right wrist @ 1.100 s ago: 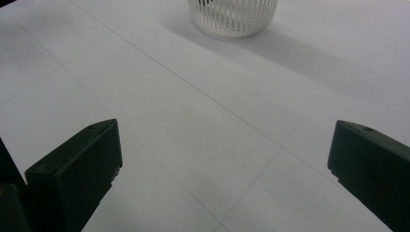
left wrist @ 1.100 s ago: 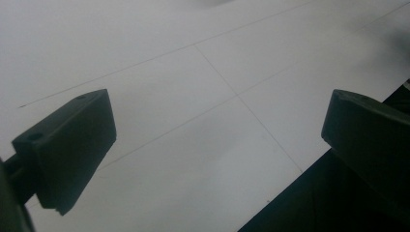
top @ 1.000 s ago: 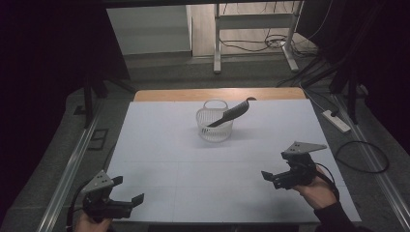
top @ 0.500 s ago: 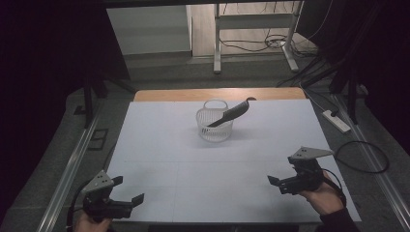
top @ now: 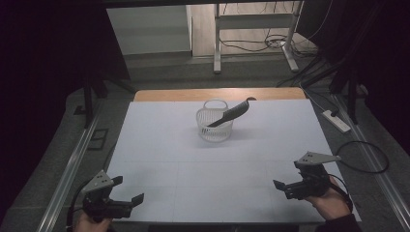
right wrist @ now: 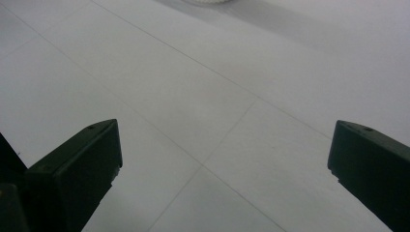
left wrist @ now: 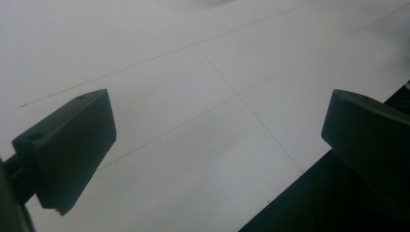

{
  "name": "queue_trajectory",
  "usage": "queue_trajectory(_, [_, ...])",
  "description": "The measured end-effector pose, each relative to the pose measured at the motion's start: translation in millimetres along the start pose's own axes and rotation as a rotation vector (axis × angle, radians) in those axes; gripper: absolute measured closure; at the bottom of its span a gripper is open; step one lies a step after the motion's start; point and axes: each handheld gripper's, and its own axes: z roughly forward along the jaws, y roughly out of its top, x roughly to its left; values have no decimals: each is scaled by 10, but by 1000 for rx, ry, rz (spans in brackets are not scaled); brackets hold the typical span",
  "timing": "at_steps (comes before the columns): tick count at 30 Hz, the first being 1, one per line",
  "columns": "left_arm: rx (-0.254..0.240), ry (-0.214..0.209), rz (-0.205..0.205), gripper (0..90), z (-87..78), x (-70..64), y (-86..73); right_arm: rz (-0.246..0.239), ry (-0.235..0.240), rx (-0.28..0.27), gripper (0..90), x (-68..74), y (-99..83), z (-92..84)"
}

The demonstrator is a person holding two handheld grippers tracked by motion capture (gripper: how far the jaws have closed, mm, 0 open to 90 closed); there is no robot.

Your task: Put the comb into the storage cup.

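Left gripper (top: 126,203) is hovering low, jaws spread wide, nothing between them, the person's left hand (top: 86,223) gripping it. Right gripper (top: 285,187) is likewise gaping wide, nothing between its jaws, right hand (top: 331,203) holding it.

A small white perforated basket (top: 214,126) stands upright toward twelve o'clock on the surface, and a dark grey comb-like tool (top: 231,114) leans inside it, its curved end jutting over the rim toward two o'clock.

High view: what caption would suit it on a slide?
Dark comb leaning in a white basket mid-table, both open grippers, left and right, waiting near the front edge.
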Motion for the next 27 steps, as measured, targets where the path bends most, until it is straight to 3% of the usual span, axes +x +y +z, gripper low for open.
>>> queue_trajectory(27, [-10, 28, -6, 0, -14, 9, -6, 64, -71, 10, 0, -44, -273, -259])
